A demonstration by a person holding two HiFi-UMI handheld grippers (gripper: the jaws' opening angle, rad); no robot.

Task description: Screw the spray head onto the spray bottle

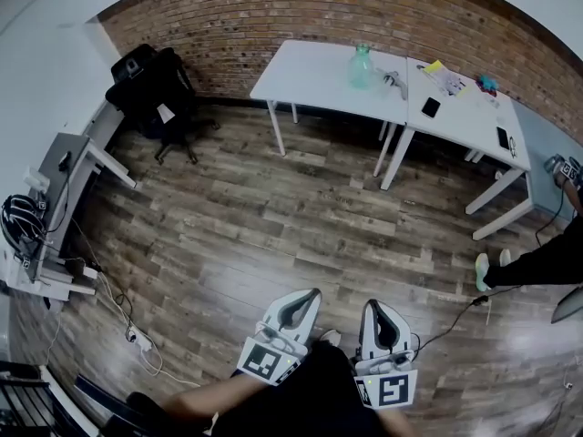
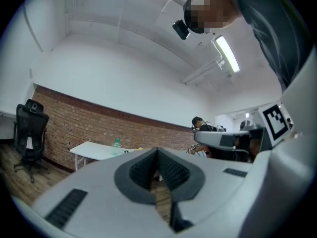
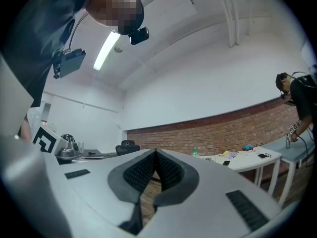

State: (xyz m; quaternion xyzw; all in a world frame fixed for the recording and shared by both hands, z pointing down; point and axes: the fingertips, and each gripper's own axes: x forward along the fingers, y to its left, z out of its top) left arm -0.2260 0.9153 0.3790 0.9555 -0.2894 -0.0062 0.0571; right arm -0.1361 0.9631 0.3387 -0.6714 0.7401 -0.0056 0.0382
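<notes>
Grey left gripper (image 1: 301,309), right gripper (image 1: 376,317) level, closed, empty

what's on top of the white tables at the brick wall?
Greenish bottle, what looks like the spray head beside it, a dark phone, papers with a yellow item, a small blue thing. Nothing covers the tables; finer detail is too small to tell.

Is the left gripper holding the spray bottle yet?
No, the left gripper is shut on nothing, and the spray bottle stands on the far white table.
</notes>
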